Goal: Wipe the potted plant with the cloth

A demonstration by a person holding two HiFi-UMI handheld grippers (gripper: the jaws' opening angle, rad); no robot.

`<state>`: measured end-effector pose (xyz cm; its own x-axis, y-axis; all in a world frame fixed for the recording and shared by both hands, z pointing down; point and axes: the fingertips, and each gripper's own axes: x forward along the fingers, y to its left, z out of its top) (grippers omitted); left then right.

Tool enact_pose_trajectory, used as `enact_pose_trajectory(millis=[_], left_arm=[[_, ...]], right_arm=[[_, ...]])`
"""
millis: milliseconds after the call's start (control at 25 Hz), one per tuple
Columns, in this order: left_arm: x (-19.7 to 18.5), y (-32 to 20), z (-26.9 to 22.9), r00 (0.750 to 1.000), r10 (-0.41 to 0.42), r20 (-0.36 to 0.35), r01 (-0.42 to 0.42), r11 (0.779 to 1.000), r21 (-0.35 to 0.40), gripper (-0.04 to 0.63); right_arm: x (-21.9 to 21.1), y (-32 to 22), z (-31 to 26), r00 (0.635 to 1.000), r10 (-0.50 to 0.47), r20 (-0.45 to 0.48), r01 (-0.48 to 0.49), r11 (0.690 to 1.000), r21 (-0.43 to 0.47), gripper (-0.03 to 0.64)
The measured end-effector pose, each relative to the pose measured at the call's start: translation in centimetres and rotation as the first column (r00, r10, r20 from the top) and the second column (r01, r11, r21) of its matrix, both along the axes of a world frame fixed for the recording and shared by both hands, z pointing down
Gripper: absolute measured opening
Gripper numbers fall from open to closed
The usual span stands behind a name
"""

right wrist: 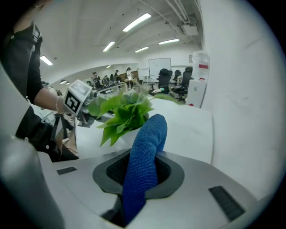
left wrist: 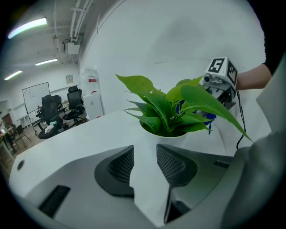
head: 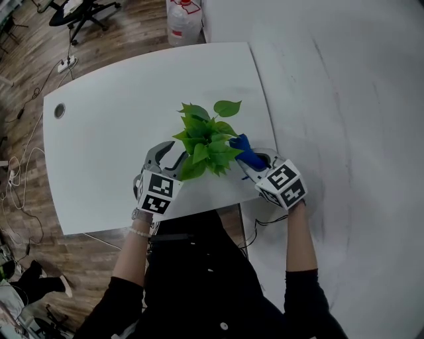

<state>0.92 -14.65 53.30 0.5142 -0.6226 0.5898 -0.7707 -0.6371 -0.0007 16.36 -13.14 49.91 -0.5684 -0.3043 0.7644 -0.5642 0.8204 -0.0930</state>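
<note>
A potted plant (head: 207, 139) with bright green leaves stands near the front right edge of the white table (head: 112, 139). My right gripper (head: 249, 159) is at the plant's right side, shut on a blue cloth (head: 244, 149) whose free end reaches the leaves. In the right gripper view the cloth (right wrist: 144, 156) stands up from between the jaws, with the plant (right wrist: 121, 112) just beyond. My left gripper (head: 173, 157) sits at the plant's left, open. Its jaws (left wrist: 145, 154) point at the white pot (left wrist: 169, 137) with nothing between them.
A white wall (head: 344, 99) runs close along the table's right side. A water jug (head: 183, 18) and an office chair (head: 81, 10) stand on the wooden floor beyond the table. A cable hole (head: 59, 110) sits at the table's left.
</note>
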Motion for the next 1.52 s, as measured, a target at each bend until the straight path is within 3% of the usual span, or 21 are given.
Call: enact_pose_trajectory(millis=[80,200,320,440,560,760,960,1240,1520], left_arm=[[0.0,0.1,0.0,1.000,0.003,-0.001,-0.003,1.000,0.002,0.169],[-0.1,0.3,-0.2,1.000,0.004,-0.001,-0.004,1.000,0.001,0.169],[-0.1,0.4,-0.4,1.000,0.005,-0.002,-0.005,1.000,0.003,0.169],[-0.1,0.4,-0.5,1.000,0.004,-0.003,-0.004,1.000,0.004,0.169],[-0.1,0.5,-0.6,1.000,0.005,-0.001,-0.005,1.000,0.004,0.169],[0.1,0.6,-0.6,1.000,0.001,0.000,-0.001,1.000,0.004,0.169],[0.0,0.5,-0.5,1.000,-0.004,0.000,0.004,1.000,0.005,0.168],[-0.3,-0.2,-0.4,1.000,-0.019,-0.007,0.019,1.000,0.006,0.167],[0.0,-0.8,-0.4,1.000,-0.026,-0.015,0.026,1.000,0.009,0.166]], right_arm=[[1.1,-1.9,-2.9,0.998,0.065,-0.015,-0.063,0.992,0.109,0.098],[1.3,-4.3,-8.4,0.994,0.108,-0.014,-0.100,0.953,0.285,0.098],[-0.7,-5.5,-13.0,0.998,0.062,-0.017,-0.049,0.903,0.426,0.098],[-3.1,-6.1,-14.2,0.998,-0.009,-0.056,0.034,0.878,0.478,0.098],[-4.2,-7.4,-11.9,0.997,-0.028,-0.074,0.058,0.893,0.446,0.098],[-4.6,-9.3,-6.6,0.999,0.002,-0.033,0.008,0.948,0.320,0.098],[-5.4,-9.6,-2.7,0.999,0.017,0.051,-0.027,0.982,0.188,0.098],[-5.5,-9.6,-0.2,0.989,0.025,0.145,-0.031,0.999,0.034,0.098],[-4.0,-8.2,2.7,0.994,0.035,0.103,-0.031,0.999,-0.038,0.098]])
